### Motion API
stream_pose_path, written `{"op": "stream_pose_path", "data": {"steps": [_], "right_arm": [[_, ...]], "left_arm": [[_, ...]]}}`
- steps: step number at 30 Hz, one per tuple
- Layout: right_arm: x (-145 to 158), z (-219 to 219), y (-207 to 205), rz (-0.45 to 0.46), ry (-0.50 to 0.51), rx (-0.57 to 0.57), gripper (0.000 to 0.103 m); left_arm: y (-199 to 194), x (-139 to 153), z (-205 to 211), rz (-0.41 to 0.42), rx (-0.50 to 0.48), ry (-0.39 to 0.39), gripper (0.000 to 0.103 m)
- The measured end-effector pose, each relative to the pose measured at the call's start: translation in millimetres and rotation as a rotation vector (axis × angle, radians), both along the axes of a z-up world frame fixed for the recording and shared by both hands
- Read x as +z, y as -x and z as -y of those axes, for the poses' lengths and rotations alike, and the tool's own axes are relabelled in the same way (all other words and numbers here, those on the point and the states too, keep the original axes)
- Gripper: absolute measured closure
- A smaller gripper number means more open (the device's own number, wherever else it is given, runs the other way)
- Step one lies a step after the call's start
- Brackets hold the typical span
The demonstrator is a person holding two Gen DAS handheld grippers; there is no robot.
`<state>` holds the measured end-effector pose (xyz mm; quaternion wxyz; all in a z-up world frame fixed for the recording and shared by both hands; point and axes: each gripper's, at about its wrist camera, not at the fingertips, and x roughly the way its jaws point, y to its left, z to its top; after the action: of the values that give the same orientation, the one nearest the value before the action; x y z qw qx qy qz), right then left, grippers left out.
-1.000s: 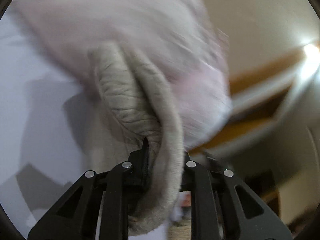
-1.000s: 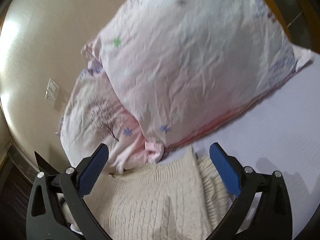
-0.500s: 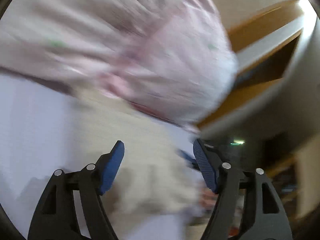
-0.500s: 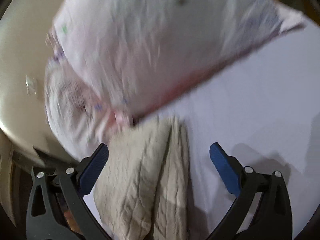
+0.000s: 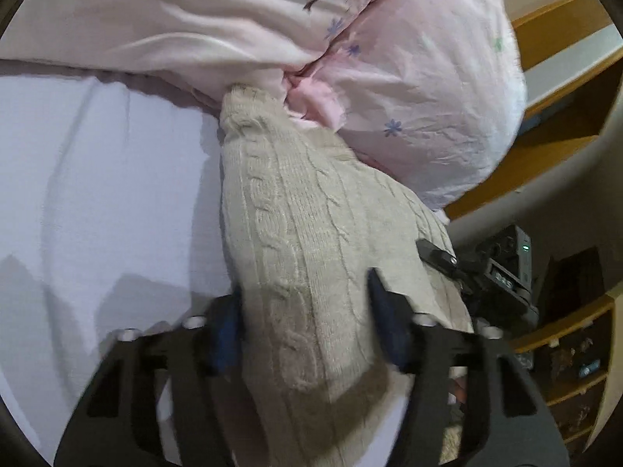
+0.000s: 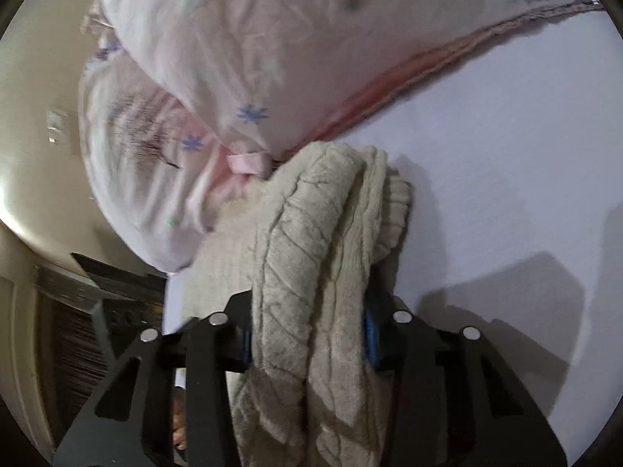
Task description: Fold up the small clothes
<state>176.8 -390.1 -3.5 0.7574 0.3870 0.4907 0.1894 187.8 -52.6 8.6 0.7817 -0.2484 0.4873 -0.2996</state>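
A folded beige cable-knit sweater (image 5: 296,233) lies on the white bed sheet (image 5: 97,194), its far end against pink pillows. My left gripper (image 5: 303,311) has its blue-padded fingers on either side of the sweater's near end, jaws partly apart, the cloth filling the gap. In the right wrist view the sweater (image 6: 311,241) is a thick bundle, and my right gripper (image 6: 307,334) is shut on it, the blue pads pressed into both sides. The right gripper's body (image 5: 502,272) shows at the sweater's right edge in the left wrist view.
Pink flowered pillows (image 5: 409,89) are piled at the head of the bed, also in the right wrist view (image 6: 233,58). A wooden headboard and shelves (image 5: 564,124) stand to the right. A beige wall with a switch plate (image 6: 54,124) is at left.
The left gripper let go of the sweater's edge, opened, and now straddles the folded sweater. The right gripper went from open above the sweater to shut on the bundle.
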Motion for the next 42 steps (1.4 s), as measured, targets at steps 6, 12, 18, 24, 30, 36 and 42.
{"op": "stream_pose_path", "data": {"steps": [6, 12, 18, 24, 30, 36, 42], "right_arm": [[13.8, -65.3, -2.4, 0.084, -0.056, 0.143, 0.062], [46.2, -75.7, 10.7, 0.189, 0.250, -0.025, 0.040], [35.0, -108.6, 12.6, 0.129, 0.179, 0.151, 0.093], [25.5, -83.6, 2.2, 0.061, 0.251, -0.055, 0.093], [62.6, -85.1, 56.2, 0.191, 0.486, -0.087, 0.040], [76.5, -53.3, 144.0, 0.235, 0.736, -0.175, 0.002], [35.6, -88.4, 159.3, 0.132, 0.704, 0.059, 0.002]], "left_arm": [[30.9, 37.5, -62.9, 0.130, 0.026, -0.076, 0.059], [31.2, 39.8, -93.0, 0.192, 0.177, -0.228, 0.042], [61.8, 60.1, -83.5, 0.282, 0.188, -0.285, 0.017], [115.3, 58.8, -92.1, 0.288, 0.257, -0.410, 0.001], [140.6, 27.1, -73.4, 0.195, 0.203, -0.502, 0.001], [143.8, 3.7, -49.4, 0.148, 0.167, -0.637, 0.001], [141.3, -4.0, -29.8, 0.153, 0.173, -0.762, 0.001]]}}
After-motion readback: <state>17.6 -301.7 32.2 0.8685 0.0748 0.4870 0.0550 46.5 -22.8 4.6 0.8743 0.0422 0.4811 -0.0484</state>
